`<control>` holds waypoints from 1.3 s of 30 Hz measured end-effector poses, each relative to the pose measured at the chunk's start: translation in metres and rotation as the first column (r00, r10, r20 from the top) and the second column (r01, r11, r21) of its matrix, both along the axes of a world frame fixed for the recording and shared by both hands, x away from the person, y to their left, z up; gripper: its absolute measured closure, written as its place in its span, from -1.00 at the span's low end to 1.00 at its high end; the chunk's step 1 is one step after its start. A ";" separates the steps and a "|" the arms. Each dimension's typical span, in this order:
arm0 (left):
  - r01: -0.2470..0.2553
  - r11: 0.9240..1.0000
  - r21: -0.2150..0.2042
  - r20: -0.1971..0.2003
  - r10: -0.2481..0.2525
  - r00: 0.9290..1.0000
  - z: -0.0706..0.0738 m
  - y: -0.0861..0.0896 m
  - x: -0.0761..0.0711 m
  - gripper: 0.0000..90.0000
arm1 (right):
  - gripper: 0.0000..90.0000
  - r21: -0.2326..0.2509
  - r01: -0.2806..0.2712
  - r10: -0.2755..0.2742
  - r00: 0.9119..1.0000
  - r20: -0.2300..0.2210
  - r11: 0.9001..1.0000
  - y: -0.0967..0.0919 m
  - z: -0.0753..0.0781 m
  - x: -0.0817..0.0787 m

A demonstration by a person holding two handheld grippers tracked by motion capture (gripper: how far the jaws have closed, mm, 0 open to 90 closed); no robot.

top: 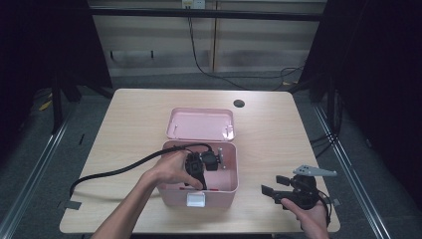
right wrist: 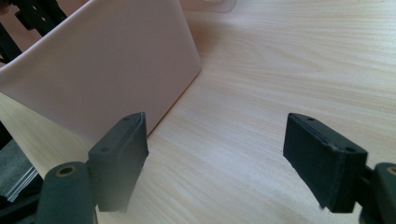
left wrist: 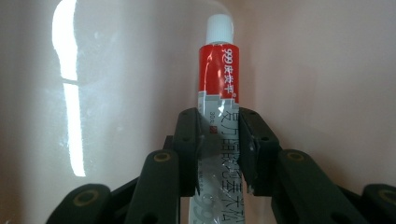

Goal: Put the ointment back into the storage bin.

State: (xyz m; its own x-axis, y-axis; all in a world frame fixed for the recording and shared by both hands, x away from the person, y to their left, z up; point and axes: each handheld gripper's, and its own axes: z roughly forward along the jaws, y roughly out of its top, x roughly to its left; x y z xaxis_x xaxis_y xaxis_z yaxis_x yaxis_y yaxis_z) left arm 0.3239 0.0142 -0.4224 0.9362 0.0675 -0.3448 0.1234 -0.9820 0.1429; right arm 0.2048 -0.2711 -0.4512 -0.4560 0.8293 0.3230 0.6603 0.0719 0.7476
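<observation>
Here the left gripper [left wrist: 218, 154] clamps the ointment tube [left wrist: 219, 79] inside the pink box [top: 224, 189]; the right gripper [right wrist: 224, 158], at the box's four o'clock, gapes wide over bare table [right wrist: 280, 70].

Pale wood table [top: 124, 124], grey floor [top: 30, 144], panelled wall [top: 164, 45]

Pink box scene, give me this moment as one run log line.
left gripper: shut on ointment tube | inside pink box | right gripper: open over table
</observation>
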 end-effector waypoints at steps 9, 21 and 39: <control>-0.007 1.000 0.018 -0.002 0.007 1.000 -0.006 -0.002 0.000 0.57 | -0.52 0.002 0.000 0.000 1.000 0.000 1.000 0.000 0.000 0.000; 0.013 0.999 0.050 -0.023 -0.012 1.000 -0.012 -0.001 0.002 0.56 | -0.52 0.001 0.001 -0.001 1.000 -0.002 1.000 0.000 0.000 0.000; -0.012 0.997 0.072 -0.044 0.015 0.999 -0.022 0.007 0.007 0.56 | -0.52 0.000 0.001 -0.001 1.000 -0.008 1.000 0.001 0.000 0.001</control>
State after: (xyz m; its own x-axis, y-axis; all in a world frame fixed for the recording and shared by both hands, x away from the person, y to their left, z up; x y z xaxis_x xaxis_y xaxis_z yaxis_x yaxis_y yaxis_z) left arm 0.3311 0.0213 -0.4444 0.9189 0.1061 -0.3799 0.1414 -0.9877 0.0663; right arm 0.2054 -0.2702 -0.4513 -0.4522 0.8300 0.3266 0.6665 0.0710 0.7421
